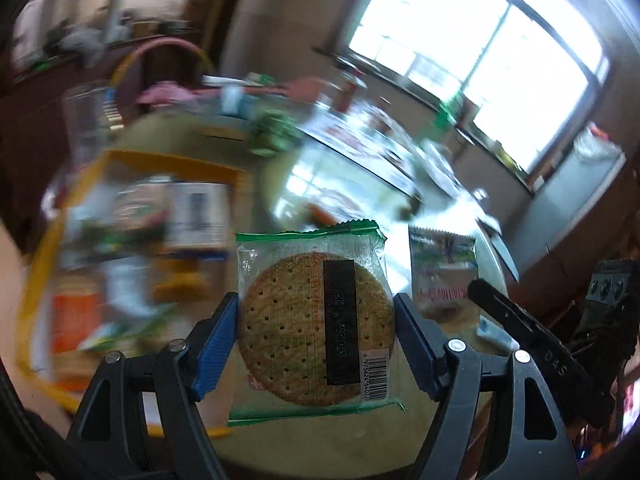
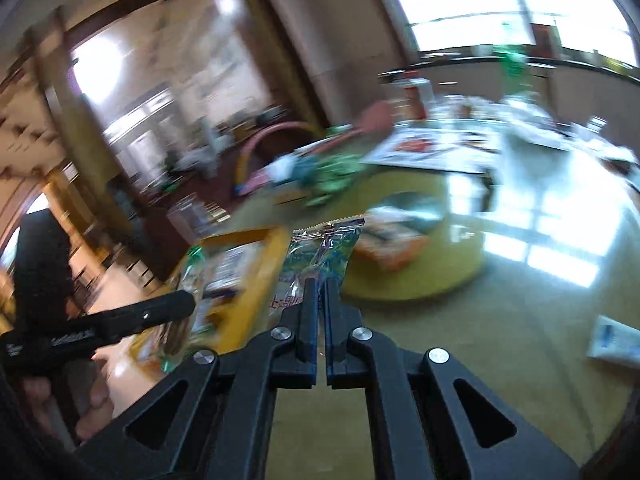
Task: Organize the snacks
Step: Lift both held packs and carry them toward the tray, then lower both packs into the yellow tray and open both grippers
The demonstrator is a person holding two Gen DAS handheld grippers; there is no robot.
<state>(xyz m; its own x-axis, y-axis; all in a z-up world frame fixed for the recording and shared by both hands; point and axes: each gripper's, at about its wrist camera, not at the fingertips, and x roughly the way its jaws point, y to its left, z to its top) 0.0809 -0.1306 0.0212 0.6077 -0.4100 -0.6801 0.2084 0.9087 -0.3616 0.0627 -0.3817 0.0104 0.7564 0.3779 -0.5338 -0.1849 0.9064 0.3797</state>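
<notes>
Left fingers (image 1: pixel 316 320) clamp a cracker packet (image 1: pixel 314 320), right fingers (image 2: pixel 319 300) pinch a sachet (image 2: pixel 320 248) (yellow basket (image 2: pixel 256 276) beside).

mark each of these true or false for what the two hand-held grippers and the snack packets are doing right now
1. The left hand-held gripper holds a round cracker packet. True.
2. The right hand-held gripper stands wide open with nothing in it. False: it is shut on a thin clear snack packet.
3. The cracker packet has green edges. True.
4. The yellow tray holds nothing. False: blurred packets lie in it.
5. A bright window is behind the table. True.
</notes>
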